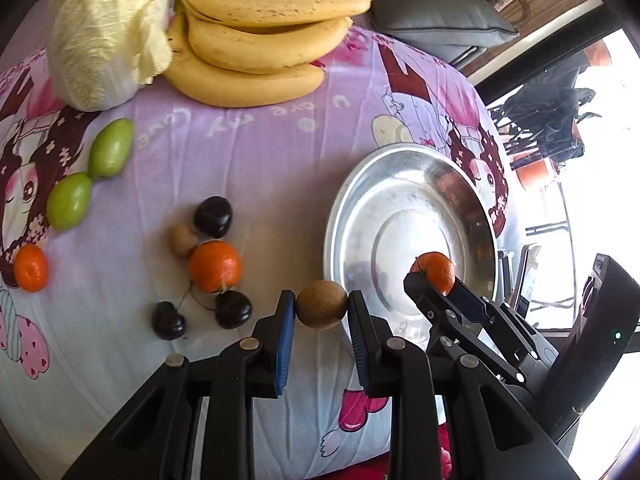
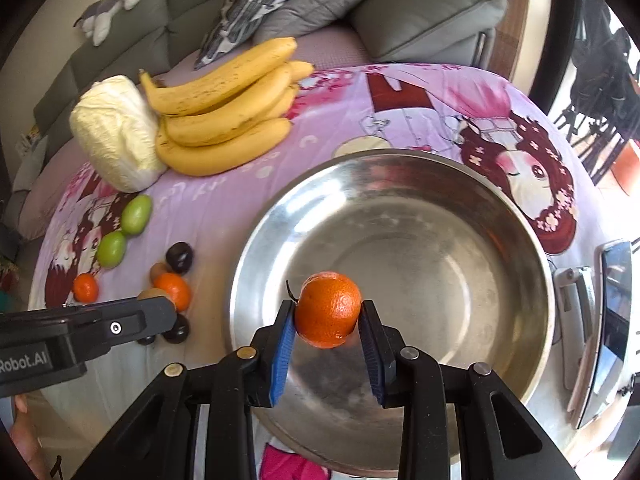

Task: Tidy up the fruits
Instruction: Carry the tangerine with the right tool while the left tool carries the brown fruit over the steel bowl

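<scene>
Holding a small orange tangerine (image 2: 328,310) in my right gripper (image 2: 327,334) over the round steel bowl (image 2: 520,216) — jaws closed on it. My left gripper (image 1: 322,314) pinches a brown round kiwi-like fruit (image 1: 322,309) just beside the bowl's rim — above the purple cartoon cloth (image 1: 260,152).

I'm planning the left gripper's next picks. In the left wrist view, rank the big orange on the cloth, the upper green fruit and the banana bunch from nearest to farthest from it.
Measured from the left gripper:
1. Big orange, just left of its fingers.
2. Upper green fruit, farther left and back.
3. Banana bunch, at the far edge beside the cabbage.
</scene>
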